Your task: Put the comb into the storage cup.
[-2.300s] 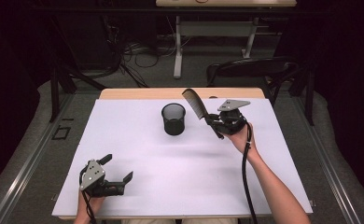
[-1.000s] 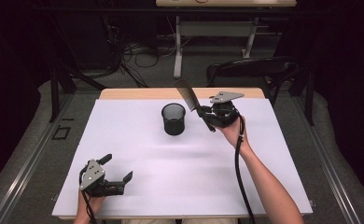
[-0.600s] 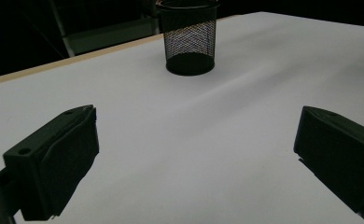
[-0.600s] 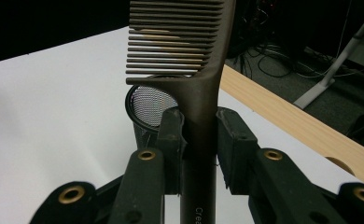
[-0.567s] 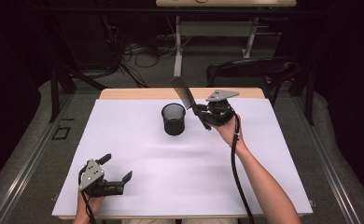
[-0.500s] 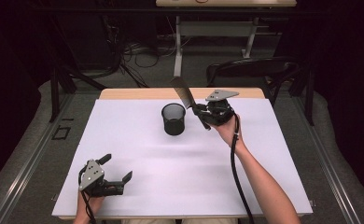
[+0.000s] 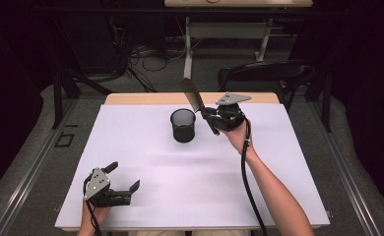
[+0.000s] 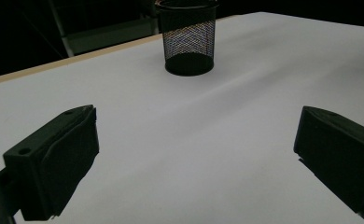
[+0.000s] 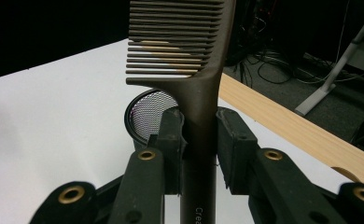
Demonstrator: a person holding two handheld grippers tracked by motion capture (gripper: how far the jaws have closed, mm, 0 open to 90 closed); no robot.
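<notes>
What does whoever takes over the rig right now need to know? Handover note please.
Right gripper: shut on the dark brown plastic comb, clamped by its handle, toothed end up, held in the air just right of the black wire-mesh pen cup.
Left gripper: open, holding nothing, low at the near left of the white table cover.
Cup: upright at the far middle of the cover; nothing seen in it.
Done: comb picked up and carried to the cup.
Left: most likely put the comb into the cup and let go; not yet over the opening.
</notes>
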